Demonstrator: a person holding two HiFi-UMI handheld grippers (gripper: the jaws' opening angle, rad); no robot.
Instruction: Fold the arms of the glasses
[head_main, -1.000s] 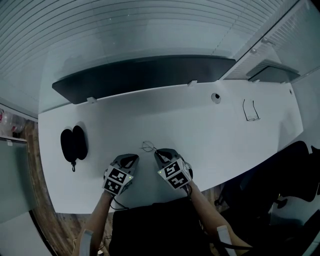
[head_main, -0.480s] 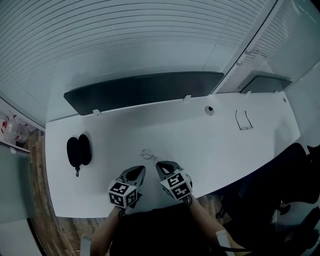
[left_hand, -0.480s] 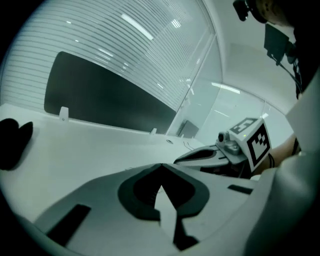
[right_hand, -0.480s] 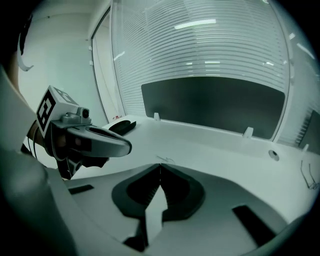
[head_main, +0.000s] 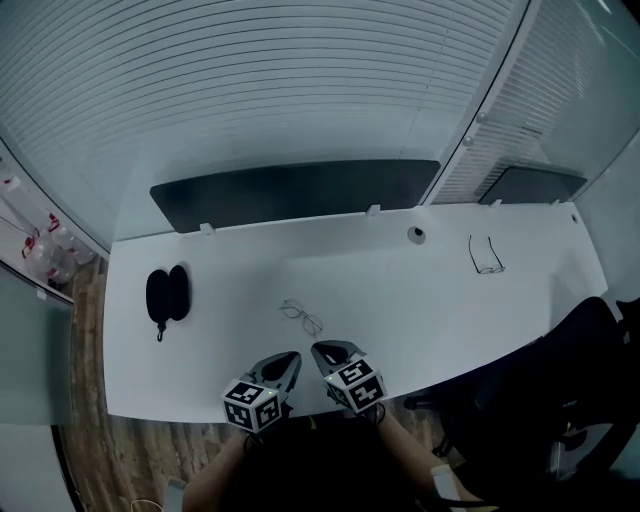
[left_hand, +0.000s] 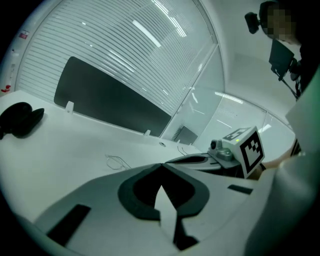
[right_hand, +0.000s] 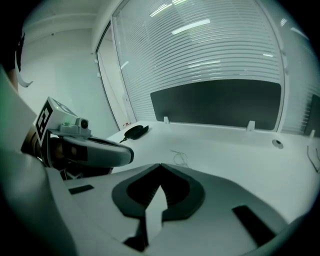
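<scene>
Right of the case (head_main: 167, 293), on the table (head_main: 400, 300): glasses (head_main: 301, 317), thin wire frame, touched by neither gripper. Too small to tell whether the arms are folded.

Left gripper (head_main: 290, 357) and right gripper (head_main: 322, 349) hang side by side at the table's near edge, right of the case and closer to the person. Both point up-table. Each gripper view shows its jaw tips meeting with nothing between them: closed and empty.

Key relation: the glasses lie just ahead of both sets of tips, well apart from them. The frame's long axis runs diagonally, the far end toward the case, the near end toward the right gripper. The right gripper looks slightly nearer, by my reading. Any grasp would first need the jaws opened.

Count:
- glasses: two pairs (the second pair (head_main: 486, 255) is far right of the case, arms seemingly open)
- case: one
- grippers: two
- round grommet (head_main: 416, 235): one
</scene>
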